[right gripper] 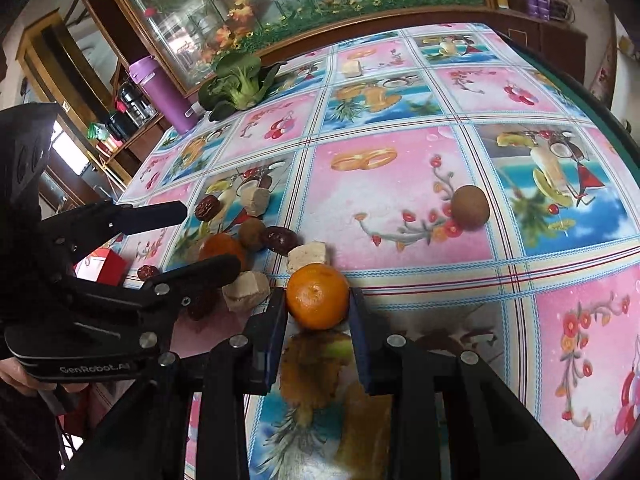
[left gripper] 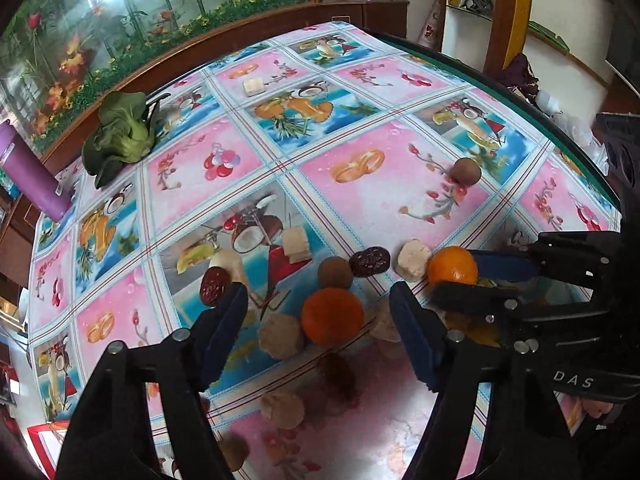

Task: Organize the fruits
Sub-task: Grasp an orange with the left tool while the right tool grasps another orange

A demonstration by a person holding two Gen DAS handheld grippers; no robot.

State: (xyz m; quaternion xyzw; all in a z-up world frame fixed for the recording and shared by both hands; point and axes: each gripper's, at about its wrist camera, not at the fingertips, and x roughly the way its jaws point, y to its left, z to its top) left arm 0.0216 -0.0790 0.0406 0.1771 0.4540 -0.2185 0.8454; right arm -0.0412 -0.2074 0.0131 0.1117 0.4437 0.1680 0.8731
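On the tablecloth, near edge: R gripper pinches a tangerine, contact prob. made. L gripper spread w/ second tangerine between. Next: lift, carry to group.

Two oranges, two brown round fruits, three dates, one leafy green, one purple bottle.

I see one orange between my right gripper's fingers. Another orange sits on the table, between my left gripper's fingers.
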